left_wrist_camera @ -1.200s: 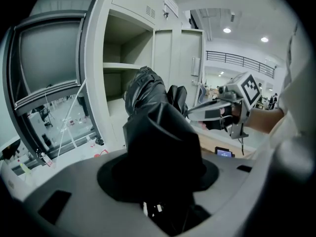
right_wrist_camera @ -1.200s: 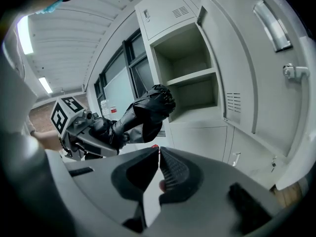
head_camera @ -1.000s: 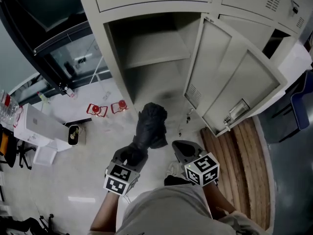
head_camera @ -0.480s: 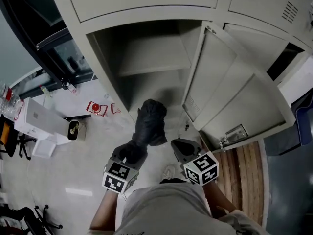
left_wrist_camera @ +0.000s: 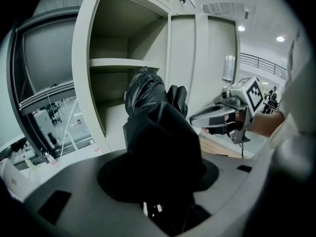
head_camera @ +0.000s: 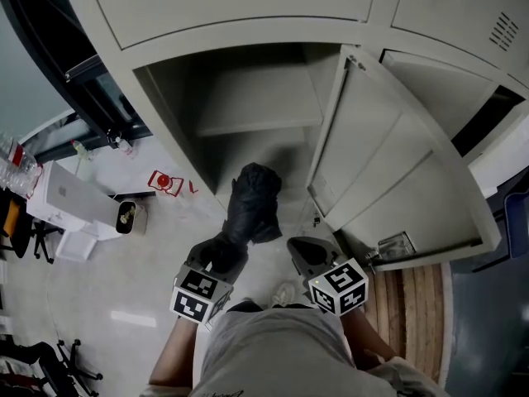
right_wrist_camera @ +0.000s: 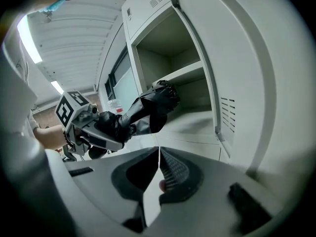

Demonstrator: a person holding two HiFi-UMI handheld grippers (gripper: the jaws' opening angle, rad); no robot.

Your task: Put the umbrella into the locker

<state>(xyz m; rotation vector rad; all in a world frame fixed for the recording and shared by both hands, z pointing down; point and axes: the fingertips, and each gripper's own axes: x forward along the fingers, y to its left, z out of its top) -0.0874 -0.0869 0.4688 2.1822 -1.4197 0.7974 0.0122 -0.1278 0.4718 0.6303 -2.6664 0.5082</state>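
Left tongs [head_camera: 221, 255] clenched on the folded black umbrella [head_camera: 252, 201], which points toward 12 o'clock at the mouth of the open locker [head_camera: 256, 98]. Right tongs [head_camera: 307, 251], at 3 o'clock, closed and empty. Insertion and release not yet done.

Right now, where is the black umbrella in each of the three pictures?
Head view: the umbrella is at centre, sticking out of the left hand-held gripper toward the open locker.
Left gripper view: the umbrella fills the centre, between the jaws.
Right gripper view: the umbrella is left of centre, tip pointing right.
Shared landmark: the locker shelf, above the umbrella's tip in every picture.
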